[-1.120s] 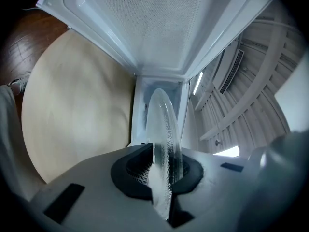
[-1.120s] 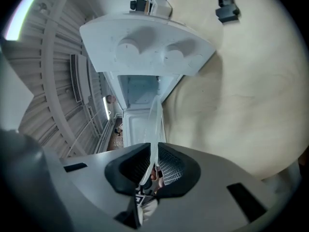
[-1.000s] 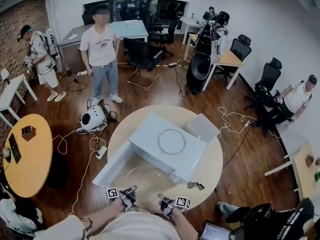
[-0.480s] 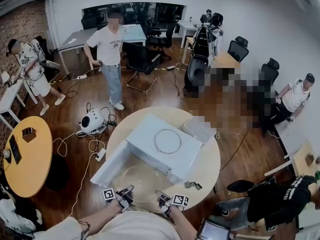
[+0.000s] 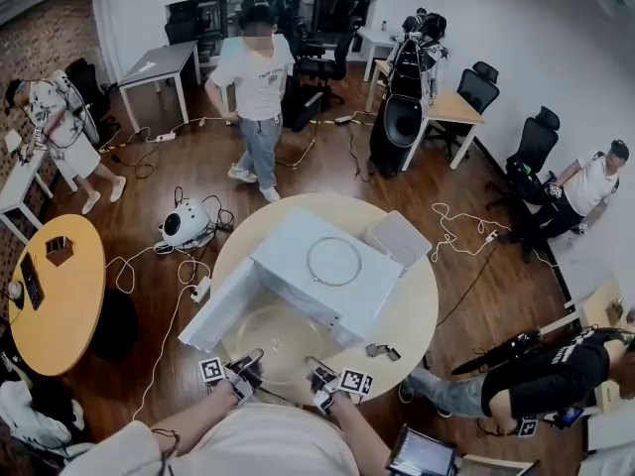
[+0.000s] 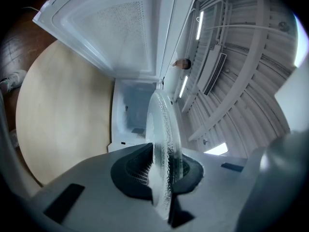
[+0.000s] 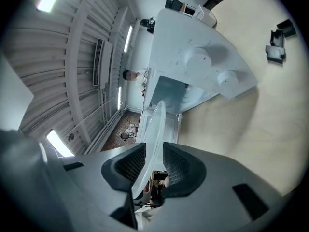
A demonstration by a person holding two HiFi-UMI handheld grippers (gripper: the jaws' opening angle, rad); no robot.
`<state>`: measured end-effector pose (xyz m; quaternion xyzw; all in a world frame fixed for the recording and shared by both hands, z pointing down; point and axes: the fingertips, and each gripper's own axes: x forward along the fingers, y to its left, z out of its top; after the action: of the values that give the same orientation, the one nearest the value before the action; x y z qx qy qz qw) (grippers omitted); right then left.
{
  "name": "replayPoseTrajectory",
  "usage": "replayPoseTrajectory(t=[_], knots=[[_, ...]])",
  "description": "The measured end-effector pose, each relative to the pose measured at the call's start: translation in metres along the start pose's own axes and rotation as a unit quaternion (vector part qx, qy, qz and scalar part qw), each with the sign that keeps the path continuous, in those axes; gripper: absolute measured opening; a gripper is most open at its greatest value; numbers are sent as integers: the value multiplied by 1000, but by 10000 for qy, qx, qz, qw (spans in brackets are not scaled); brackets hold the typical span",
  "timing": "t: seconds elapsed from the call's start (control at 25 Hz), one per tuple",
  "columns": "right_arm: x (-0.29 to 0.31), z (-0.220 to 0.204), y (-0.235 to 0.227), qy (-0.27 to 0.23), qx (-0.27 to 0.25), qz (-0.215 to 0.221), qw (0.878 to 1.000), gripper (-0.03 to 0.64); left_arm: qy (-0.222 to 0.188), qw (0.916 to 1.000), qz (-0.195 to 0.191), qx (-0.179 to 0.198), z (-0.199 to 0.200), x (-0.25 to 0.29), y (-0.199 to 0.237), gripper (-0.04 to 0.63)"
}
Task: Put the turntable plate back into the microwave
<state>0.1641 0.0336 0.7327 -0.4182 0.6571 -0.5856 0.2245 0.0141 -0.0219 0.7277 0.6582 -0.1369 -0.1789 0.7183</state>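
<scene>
Round pale wooden table (image 5: pixel 412 317) bears open white microwave (image 5: pixel 332 271); clear glass turntable plate (image 5: pixel 270 337) held lower centre before cavity, left gripper (image 5: pixel 246 365) clamped on rim, right gripper (image 5: pixel 319 372) jaws just opening, rim loose between; carry step, next probably re-grip, level slide inside.

Wooden floor (image 5: pixel 139 206), white wall (image 5: pixel 536 28), black office chairs (image 5: pixel 536 147).

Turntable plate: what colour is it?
Clear glass plate, pebbled texture; left gripper view.
</scene>
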Motion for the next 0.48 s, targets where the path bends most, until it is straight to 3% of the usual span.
replayPoseTrajectory(t=[0.48], knots=[[0,5,32,-209,-1,381,9991,98,-8,9996,-266,34,-4,-1,-36,38]])
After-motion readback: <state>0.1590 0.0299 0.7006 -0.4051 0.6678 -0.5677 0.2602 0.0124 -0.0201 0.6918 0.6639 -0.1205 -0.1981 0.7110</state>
